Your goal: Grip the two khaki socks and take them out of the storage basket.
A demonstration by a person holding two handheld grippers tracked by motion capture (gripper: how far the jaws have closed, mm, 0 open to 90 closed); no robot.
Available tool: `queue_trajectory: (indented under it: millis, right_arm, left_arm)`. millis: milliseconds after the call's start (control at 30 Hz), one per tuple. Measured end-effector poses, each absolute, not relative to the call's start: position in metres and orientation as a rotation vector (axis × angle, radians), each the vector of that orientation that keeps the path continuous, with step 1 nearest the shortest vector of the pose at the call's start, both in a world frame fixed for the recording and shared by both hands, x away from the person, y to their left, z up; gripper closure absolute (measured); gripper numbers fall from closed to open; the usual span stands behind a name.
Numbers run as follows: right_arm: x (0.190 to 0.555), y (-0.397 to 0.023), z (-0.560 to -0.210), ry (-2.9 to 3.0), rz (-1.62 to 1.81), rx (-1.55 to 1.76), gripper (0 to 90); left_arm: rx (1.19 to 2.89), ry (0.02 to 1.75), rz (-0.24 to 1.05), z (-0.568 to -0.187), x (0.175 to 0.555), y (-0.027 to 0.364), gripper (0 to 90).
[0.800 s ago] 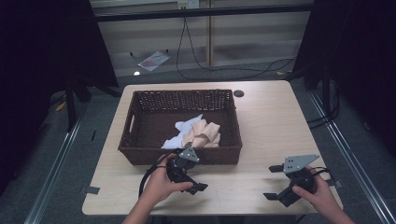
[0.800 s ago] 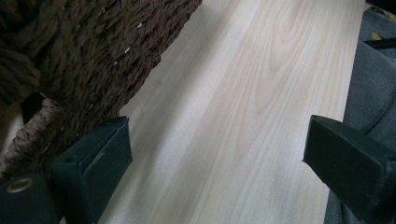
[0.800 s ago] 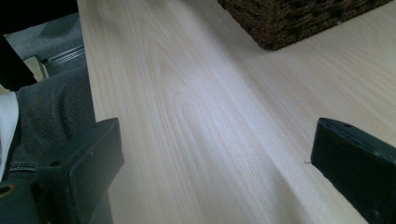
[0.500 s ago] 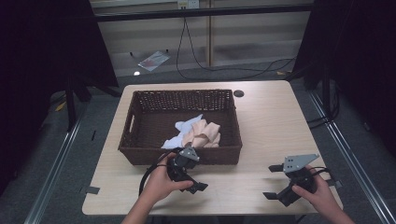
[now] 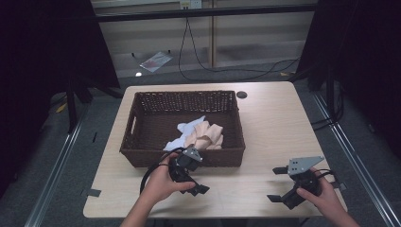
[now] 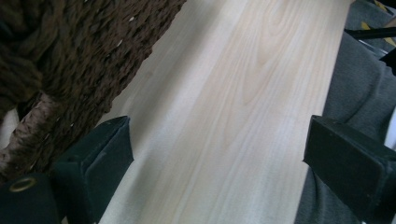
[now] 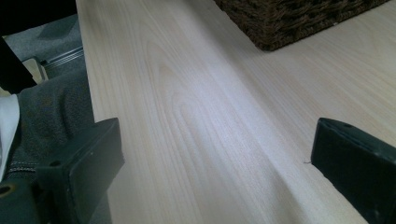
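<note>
Near edge of the table (image 5: 265, 142): both grippers low over bare wood, jaws wide apart and empty, apparently parked at rest. Left gripper (image 5: 195, 185) tucked just beside the basket's (image 5: 184, 157) near wall, hand wrapped over it, jaws aimed rightward along the board. Right gripper (image 5: 283, 184) well apart at the right corner, gripped from behind, jaws turned leftward toward the basket. Farther in, a crumpled pile of cloths (image 5: 198, 135), white and peach, in the basket's near half, probably dropped there loose. Beyond, floor and cables (image 5: 203, 61).
</note>
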State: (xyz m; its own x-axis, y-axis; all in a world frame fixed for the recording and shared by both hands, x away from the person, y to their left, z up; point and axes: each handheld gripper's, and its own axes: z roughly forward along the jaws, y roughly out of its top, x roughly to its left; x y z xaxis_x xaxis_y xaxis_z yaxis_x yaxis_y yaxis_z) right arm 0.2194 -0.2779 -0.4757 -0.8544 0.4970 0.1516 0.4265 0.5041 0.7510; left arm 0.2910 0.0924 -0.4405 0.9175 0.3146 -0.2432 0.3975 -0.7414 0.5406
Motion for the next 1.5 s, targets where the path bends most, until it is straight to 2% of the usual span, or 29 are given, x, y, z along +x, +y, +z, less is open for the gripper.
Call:
queue_trajectory:
  millis: [833,1500]
  right_arm:
    - [0.219,-0.278,-0.476,2.654,1.287,0.82,2.2]
    - [0.219,-0.278,-0.475,2.652,1.286,0.816,2.2]
  left_arm:
    - [2.548,0.465,-0.25,-0.391,0.302,0.086,7.4]
    - [2.551,0.512,-0.227,-0.345,0.331,0.085,6.9]
